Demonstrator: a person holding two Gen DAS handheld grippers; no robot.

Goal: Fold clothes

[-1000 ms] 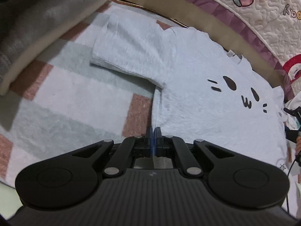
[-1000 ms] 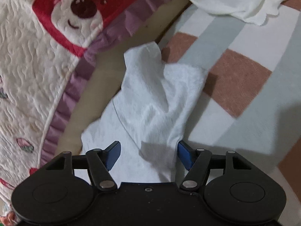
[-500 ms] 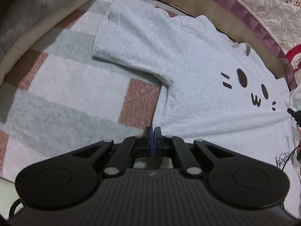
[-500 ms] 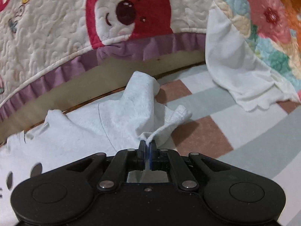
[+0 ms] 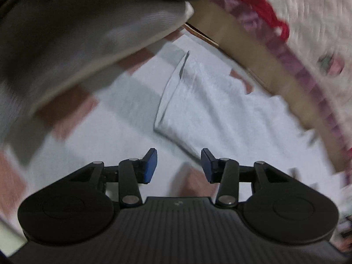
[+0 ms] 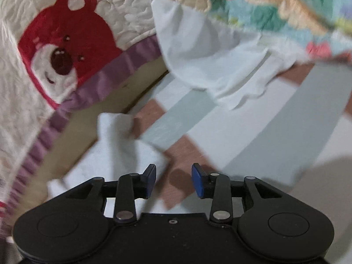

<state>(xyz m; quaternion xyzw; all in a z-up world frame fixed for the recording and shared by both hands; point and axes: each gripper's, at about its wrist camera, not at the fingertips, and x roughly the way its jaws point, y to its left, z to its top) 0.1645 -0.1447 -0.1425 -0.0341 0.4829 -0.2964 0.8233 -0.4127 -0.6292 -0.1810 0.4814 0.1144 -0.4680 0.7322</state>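
With both my left gripper (image 5: 178, 165) and right gripper (image 6: 173, 180) spread and empty, the bunched sleeve (image 6: 123, 136) could crease the pale T-shirt (image 5: 211, 110).

Ahead of the jaws we see a checked mat (image 6: 253, 132) in grey, white and brown. Left of the right jaws stands a bear quilt (image 6: 66, 44); beyond them, a floral quilt (image 6: 253, 4).

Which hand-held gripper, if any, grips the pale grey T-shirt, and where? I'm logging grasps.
Neither. The left hand-held gripper and right hand-held gripper are both open and empty; the pale grey T-shirt lies free on the checked blanket.
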